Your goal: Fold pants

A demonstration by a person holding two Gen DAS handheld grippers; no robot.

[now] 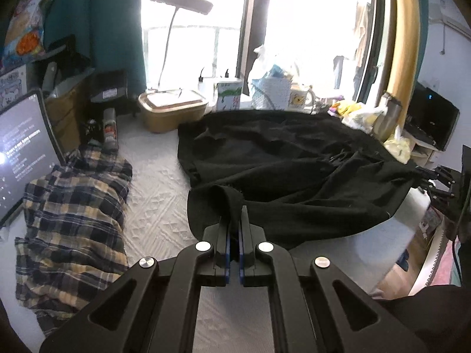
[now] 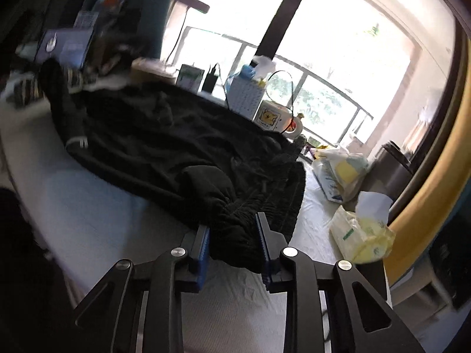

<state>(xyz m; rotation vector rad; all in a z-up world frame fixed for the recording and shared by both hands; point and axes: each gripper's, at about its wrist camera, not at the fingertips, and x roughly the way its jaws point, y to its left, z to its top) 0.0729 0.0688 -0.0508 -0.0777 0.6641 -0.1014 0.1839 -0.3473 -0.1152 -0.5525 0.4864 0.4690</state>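
Pants [image 1: 279, 158] lie spread and rumpled across the white mattress [image 1: 159, 206], reaching from its near edge to the far edge by the window. My left gripper [image 1: 234, 220] is pinched tight on a raised fold of the black cloth at the near edge; the jaws are almost together, with only the fabric between the blue pads. My right gripper [image 2: 232, 235] sits at the gathered waistband end, toward the right edge of the mattress. Its jaws stand apart with a thick bunch of fabric between them; cloth touches both pads, but I cannot tell whether it is gripped or only enclosed. In the left wrist view my right gripper [image 1: 441, 182] shows at the far right, meeting the pants' end.

Plaid shirt [image 1: 73, 206] lies heaped at the left edge, apart from the pants. Tan box [image 1: 173, 108] stands at the far edge. Tissue pack [image 2: 362, 232] is on the right, near the waistband.
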